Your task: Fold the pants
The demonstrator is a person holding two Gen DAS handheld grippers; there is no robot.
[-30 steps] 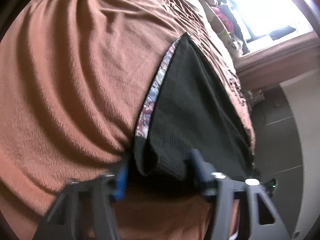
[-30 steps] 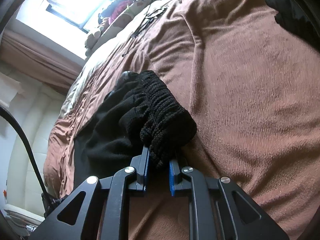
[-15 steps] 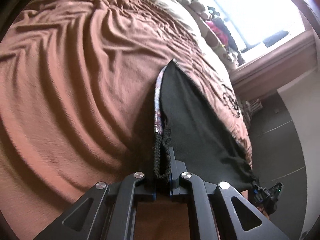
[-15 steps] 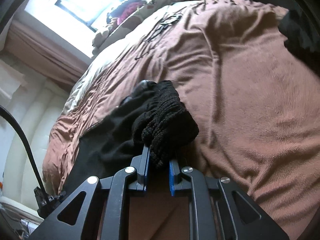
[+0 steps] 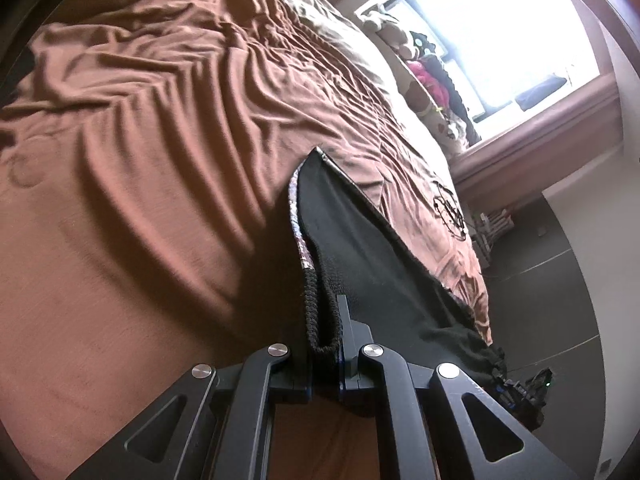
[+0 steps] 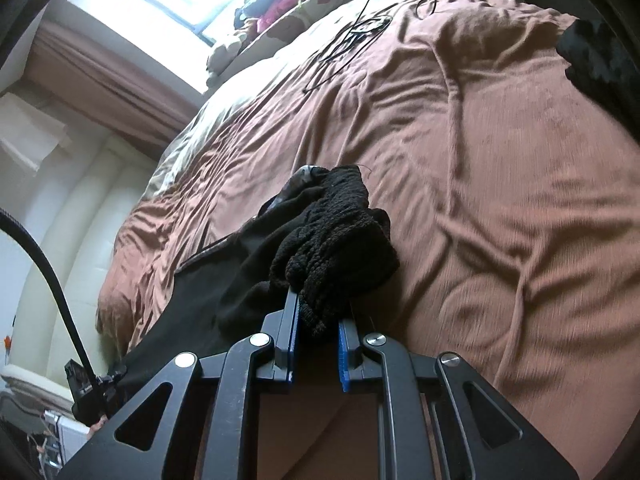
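Black knit pants (image 5: 360, 248) with a patterned side stripe (image 5: 297, 216) hang taut above a brown bedspread (image 5: 140, 160). My left gripper (image 5: 324, 320) is shut on the pants' ribbed edge, the fabric pinched between its jaws. In the right wrist view, my right gripper (image 6: 316, 312) is shut on a bunched black knit cuff (image 6: 332, 248); the remaining pants (image 6: 192, 296) stretch away to the lower left toward the other gripper, seen small at the left (image 6: 86, 380).
The rumpled brown bedspread (image 6: 480, 160) fills most of both views. A black cable (image 6: 352, 36) lies on it far back. Soft toys and clothes (image 5: 432, 76) line the bright window sill. Dark cloth (image 6: 596, 64) lies at the bed's right edge. Grey floor (image 5: 560, 280) lies beyond.
The left gripper closed on the pants' edge and lifted it. Both grippers rose away from the bed, showing more of the bedspread, with the pants pulled taut between them.
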